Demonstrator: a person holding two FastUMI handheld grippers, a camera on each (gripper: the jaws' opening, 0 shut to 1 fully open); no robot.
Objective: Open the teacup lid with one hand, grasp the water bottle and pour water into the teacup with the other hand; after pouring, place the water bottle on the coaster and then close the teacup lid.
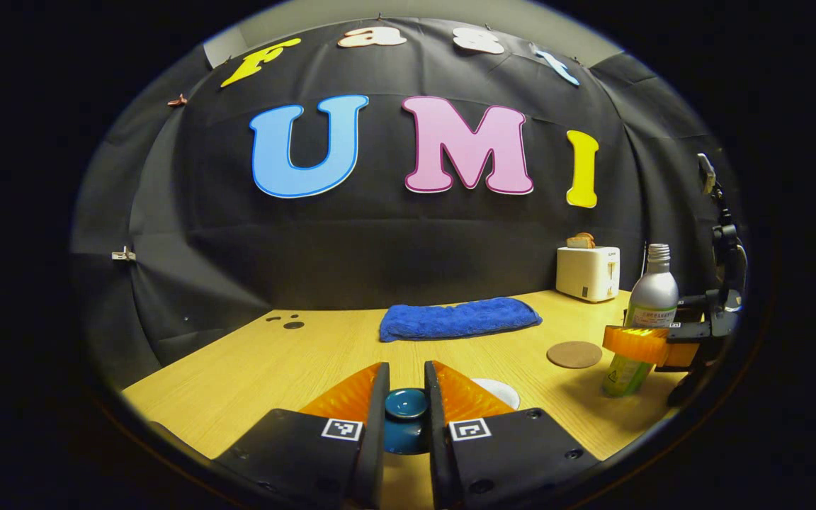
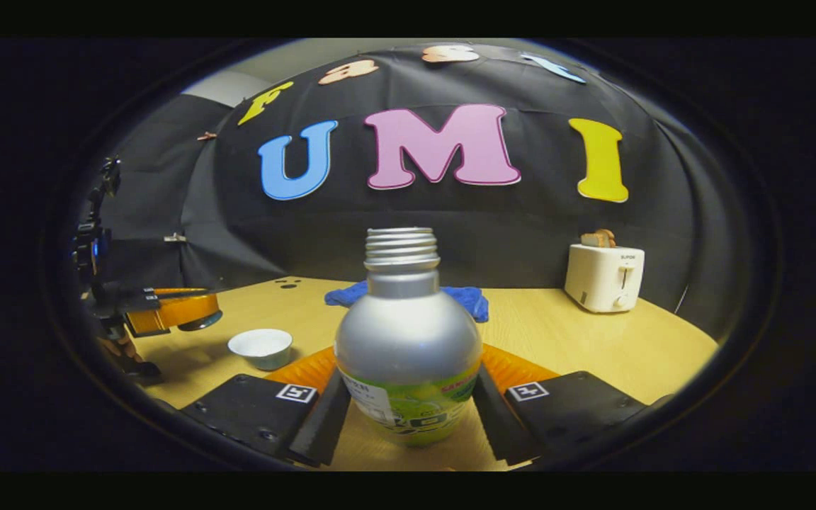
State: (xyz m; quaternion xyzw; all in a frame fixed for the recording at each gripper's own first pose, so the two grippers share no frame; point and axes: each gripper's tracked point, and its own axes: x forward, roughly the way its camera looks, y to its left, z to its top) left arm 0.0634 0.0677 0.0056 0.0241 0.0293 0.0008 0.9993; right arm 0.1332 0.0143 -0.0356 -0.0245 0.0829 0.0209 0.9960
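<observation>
Here, in the left gripper view, the tabletop [image 1: 273,361] runs bare toward its left edge, with one blue towel [image 1: 459,318] and one toaster [image 1: 588,273] along the back wall. The left tongs [image 1: 406,404] are clamped on the teacup lid [image 1: 406,402], the white teacup [image 1: 499,391] peeking just right of them. One coaster [image 1: 574,354] lies near the one water bottle [image 1: 645,319]. In the right gripper view, the right tongs [image 2: 408,404] grip the water bottle [image 2: 406,347] upright between them; the teacup [image 2: 261,347] stands uncovered to the left, with open tabletop [image 2: 627,347] to the right.
</observation>
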